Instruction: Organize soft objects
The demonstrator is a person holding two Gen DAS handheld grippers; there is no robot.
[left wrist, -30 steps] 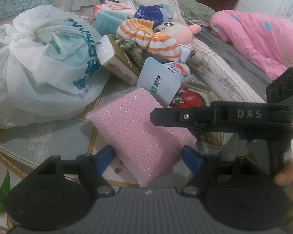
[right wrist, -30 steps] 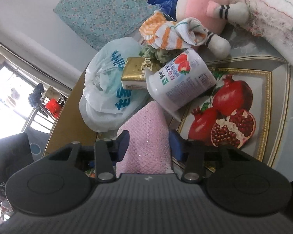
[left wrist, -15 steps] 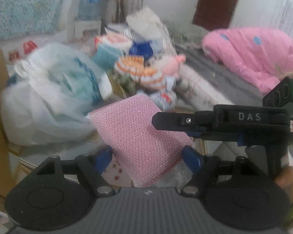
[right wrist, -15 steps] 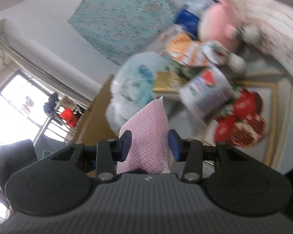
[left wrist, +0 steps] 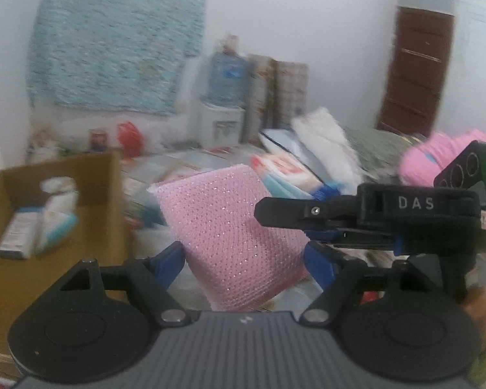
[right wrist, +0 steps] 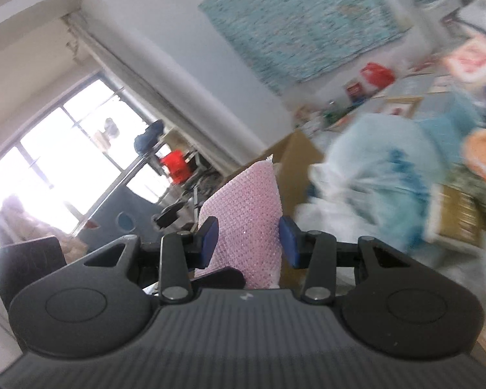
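Note:
A pink glittery mesh pad (left wrist: pixel 230 227) hangs in the air, gripped from two sides. My left gripper (left wrist: pixel 243 261) is shut on it, the blue pads (left wrist: pixel 170 257) pressing its lower edges. My right gripper (right wrist: pixel 248 240) is shut on a narrower edge of the same pad (right wrist: pixel 249 214), and its black fingers (left wrist: pixel 311 209) reach into the left wrist view from the right. An open cardboard box (left wrist: pixel 48 265) sits low on the left with white packets (left wrist: pixel 52 217) inside.
A white plastic bag (right wrist: pixel 372 188) bulges beside the box (right wrist: pixel 295 152). Blurred packets and soft toys (left wrist: pixel 285 168) lie behind the pad, with a pink blanket (left wrist: pixel 437 155) at the right. A water dispenser (left wrist: pixel 226 84) and a brown door (left wrist: pixel 418 74) stand at the back wall.
Both grippers have risen with the pink pad, lifting it off the table. The views swung up and left, so the cardboard box and the back wall came into sight.

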